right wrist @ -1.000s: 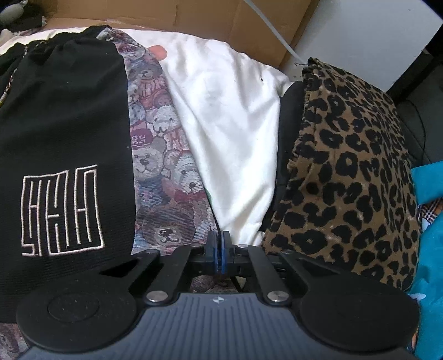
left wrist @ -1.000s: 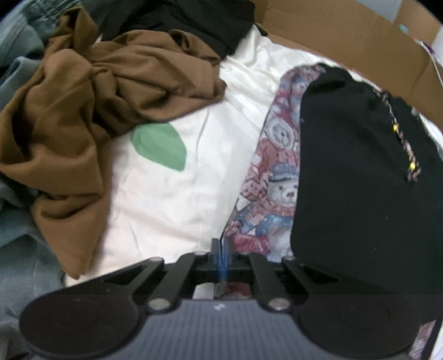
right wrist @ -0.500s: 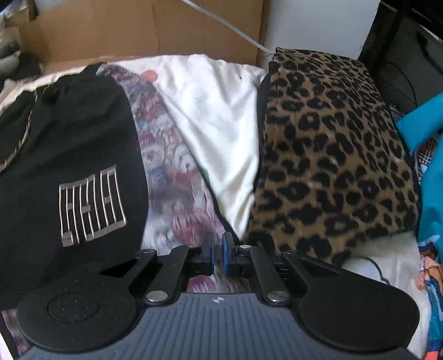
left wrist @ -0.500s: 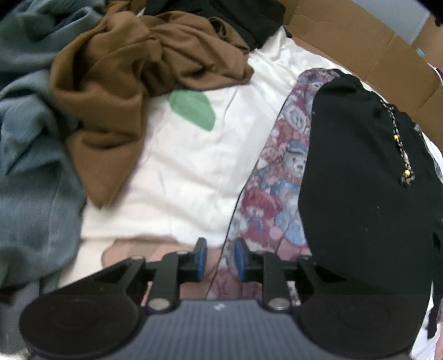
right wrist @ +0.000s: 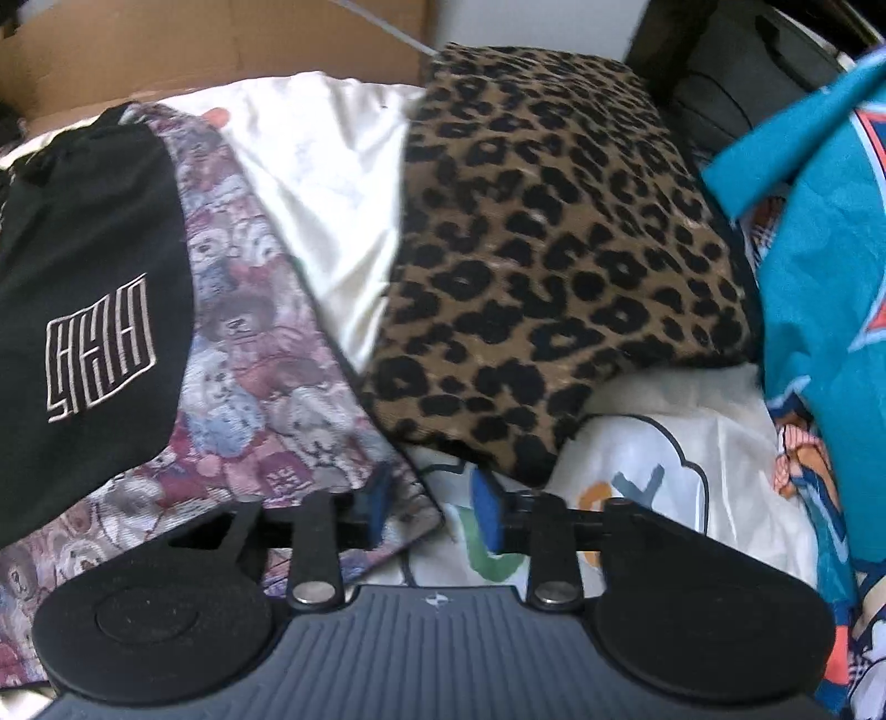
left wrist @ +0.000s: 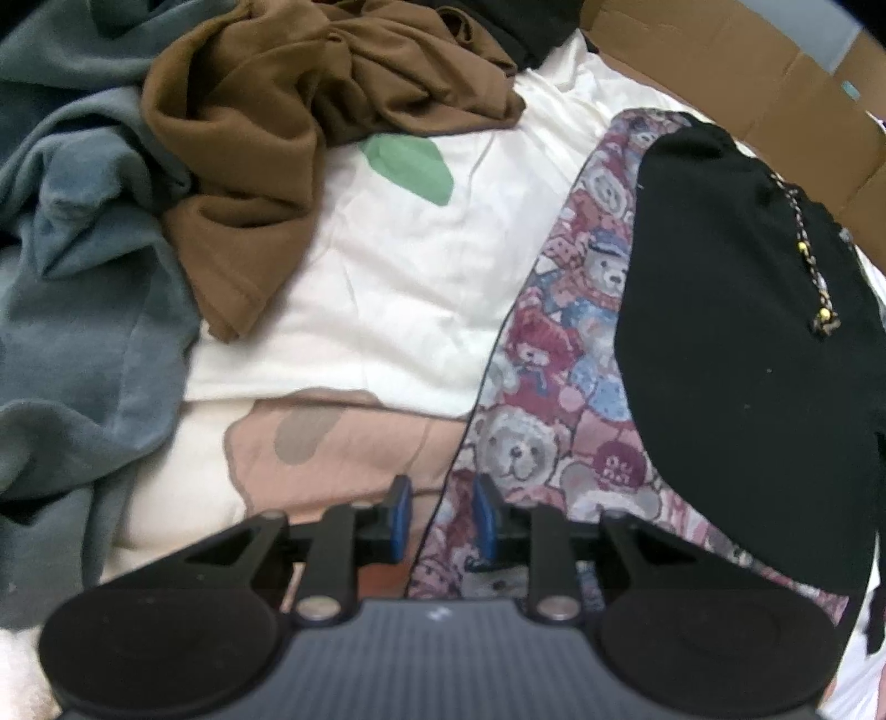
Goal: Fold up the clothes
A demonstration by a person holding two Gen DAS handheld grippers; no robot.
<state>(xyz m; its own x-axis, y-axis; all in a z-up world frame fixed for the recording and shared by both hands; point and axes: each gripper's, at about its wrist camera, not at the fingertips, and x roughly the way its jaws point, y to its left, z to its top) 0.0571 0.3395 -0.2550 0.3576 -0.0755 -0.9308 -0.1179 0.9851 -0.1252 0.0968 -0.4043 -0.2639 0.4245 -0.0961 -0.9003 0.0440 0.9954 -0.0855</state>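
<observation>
One teddy-bear print cloth point(left wrist: 565, 354), woven-looking, spread flat on cream bedding point(left wrist: 398, 266). One black knit garment point(left wrist: 742, 310) on top, embroidered logo. One leopard cushion point(right wrist: 554, 249), fuzzy. Left gripper point(left wrist: 437, 518) and right gripper point(right wrist: 429, 507): fingers parted, empty.

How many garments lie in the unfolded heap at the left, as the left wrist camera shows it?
3 at least: a brown garment on top, a grey-blue one left of it, and a black one at the upper edge. More may be hidden beneath.
</observation>
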